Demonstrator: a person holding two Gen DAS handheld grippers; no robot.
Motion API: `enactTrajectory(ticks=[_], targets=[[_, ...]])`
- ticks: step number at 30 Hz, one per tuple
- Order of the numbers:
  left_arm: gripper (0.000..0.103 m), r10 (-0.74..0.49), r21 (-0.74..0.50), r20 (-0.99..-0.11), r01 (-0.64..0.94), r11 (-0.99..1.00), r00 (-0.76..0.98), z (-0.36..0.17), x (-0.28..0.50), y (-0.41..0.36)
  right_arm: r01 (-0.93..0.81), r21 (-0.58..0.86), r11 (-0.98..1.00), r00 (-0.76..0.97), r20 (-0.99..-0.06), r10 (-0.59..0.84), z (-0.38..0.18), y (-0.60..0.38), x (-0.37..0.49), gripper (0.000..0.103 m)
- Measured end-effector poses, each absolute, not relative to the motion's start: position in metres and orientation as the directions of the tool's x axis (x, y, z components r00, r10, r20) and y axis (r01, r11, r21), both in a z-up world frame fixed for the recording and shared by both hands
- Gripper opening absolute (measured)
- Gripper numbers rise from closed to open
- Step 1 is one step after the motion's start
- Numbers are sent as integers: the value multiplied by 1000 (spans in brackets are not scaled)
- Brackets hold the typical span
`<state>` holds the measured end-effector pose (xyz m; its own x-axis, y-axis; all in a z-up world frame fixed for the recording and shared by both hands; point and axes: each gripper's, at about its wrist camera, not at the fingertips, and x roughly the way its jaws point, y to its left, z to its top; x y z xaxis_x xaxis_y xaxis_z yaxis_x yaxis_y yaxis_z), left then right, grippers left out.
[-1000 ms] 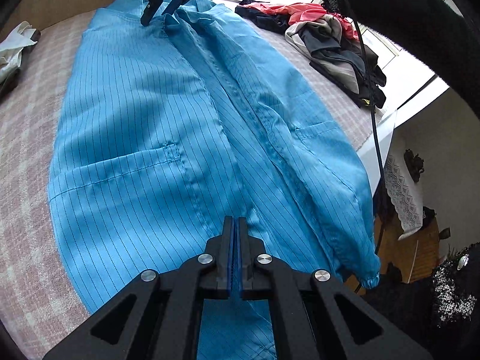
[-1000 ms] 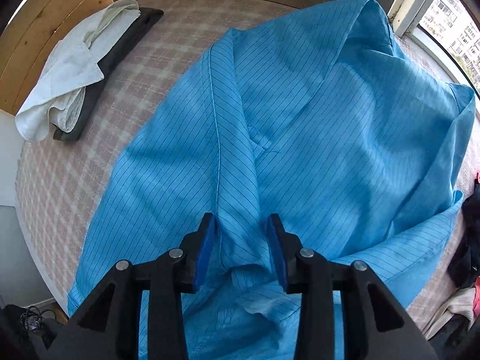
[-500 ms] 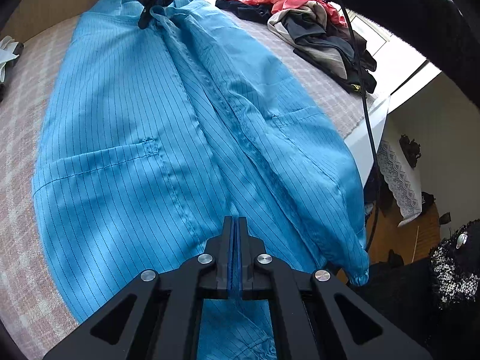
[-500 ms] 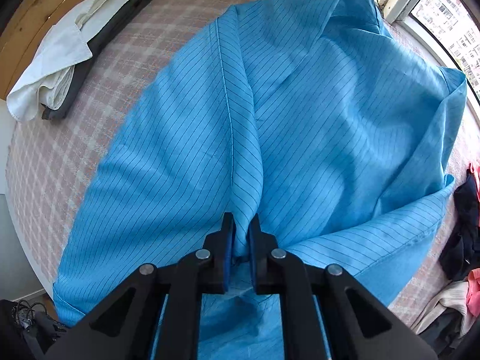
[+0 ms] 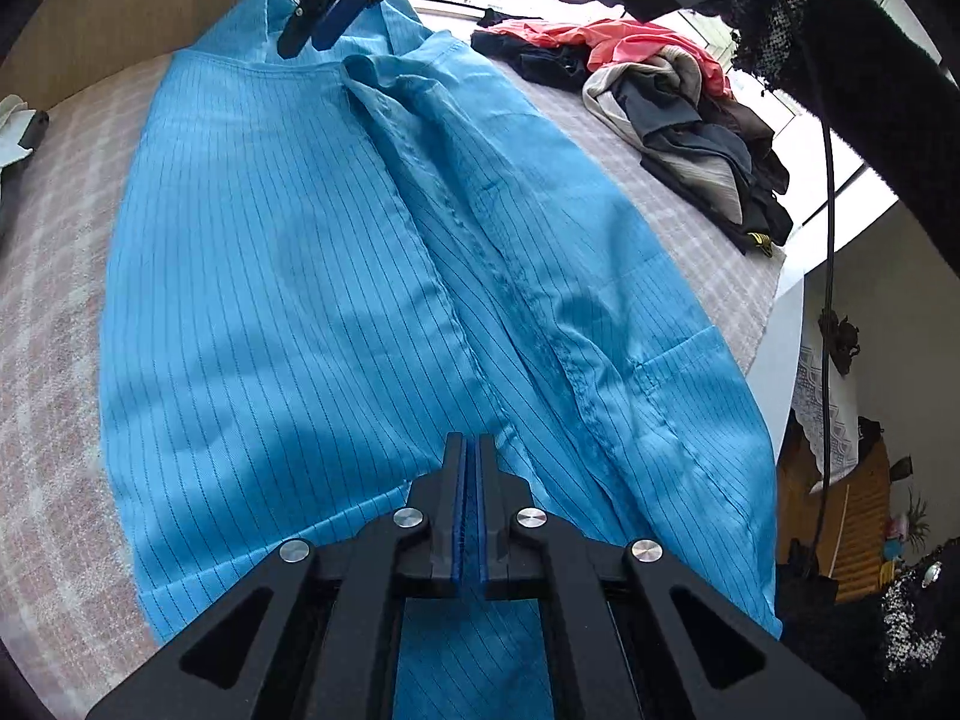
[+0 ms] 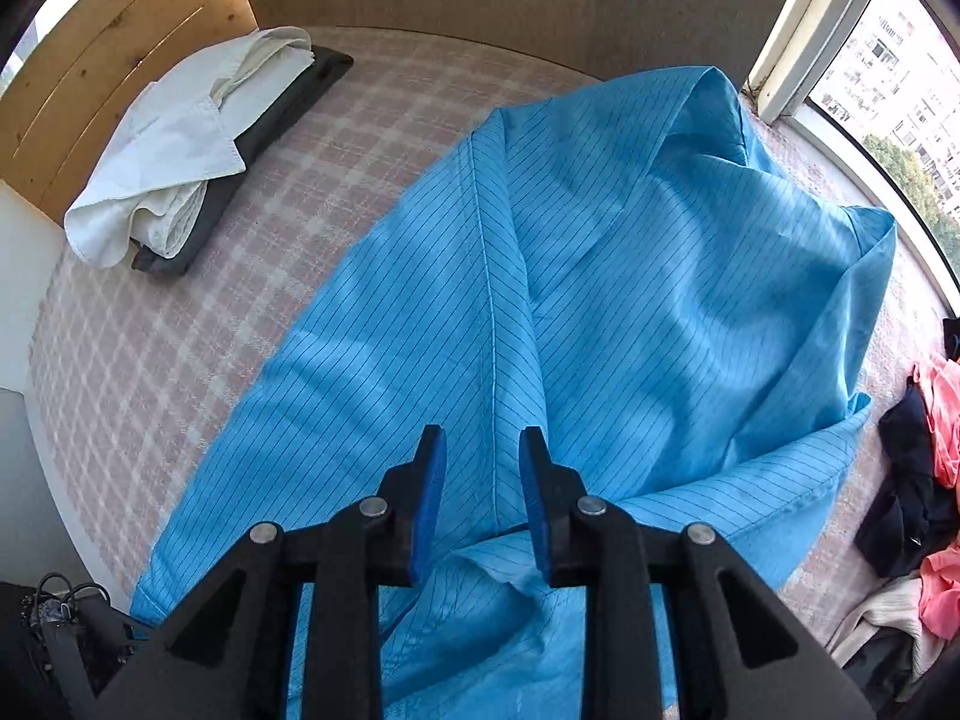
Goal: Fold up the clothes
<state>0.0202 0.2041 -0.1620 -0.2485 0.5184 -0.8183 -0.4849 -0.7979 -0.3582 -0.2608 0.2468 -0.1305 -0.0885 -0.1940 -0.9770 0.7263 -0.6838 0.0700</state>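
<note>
My left gripper is clamped on the blue striped shirt, which spreads ahead of the jaws over the checked bed cover. My right gripper is opening, its pads clear of the shirt fabric lying beneath them.

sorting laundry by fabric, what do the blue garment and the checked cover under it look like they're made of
Blue garment: thin, smooth woven cloth with a slight sheen and fine dark pinstripes; probably a synthetic or a blend.
Checked cover: matte, slightly fuzzy pink-and-white weave, perhaps cotton; the fibre cannot be told.
</note>
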Motion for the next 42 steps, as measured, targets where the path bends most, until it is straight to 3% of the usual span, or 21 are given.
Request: enactTrajectory(ticks=[4,9,14,17,24,28,35,41,42], targets=[[1,528,-376,-815,-477,-795,-238,-155,25,204,766,13,-643,-77,-991,-111,-166,233,-245,25],[1,508,-352,-782,-416,-838,-362,-116,42,157,774,-72,-629,-187,-975,-118,-148,236,-216,25],[1,475,-362,-807,-340,-868,-351,-123,58,121,815,120,-567,-86,-942,-323,-122,237,-128,25],[1,478,-383,-830,-332,-862,-285,-143,67,123,825,190,-532,-13,-935,-354,-137,218,-77,25],[1,487,-383,-827,-353,-853,-279,-150,88,128,840,71,-538,-80,-964,-252,-165,211,-38,25],[1,462,-349,-813,-339,-874,-354,-132,99,111,813,137,-566,-65,-945,-322,-144,227,-10,26],[1,459,-349,-832,-350,-869,-312,-148,107,115,718,222,-660,-3,-947,-322,-174,250,38,26],[1,479,-364,-814,-353,-862,-328,-120,127,92,561,293,-774,-170,-875,-454,-111,332,64,27],[2,482,-373,-812,-341,-863,-331,-116,133,85,521,296,-801,-211,-864,-457,-101,354,67,31]])
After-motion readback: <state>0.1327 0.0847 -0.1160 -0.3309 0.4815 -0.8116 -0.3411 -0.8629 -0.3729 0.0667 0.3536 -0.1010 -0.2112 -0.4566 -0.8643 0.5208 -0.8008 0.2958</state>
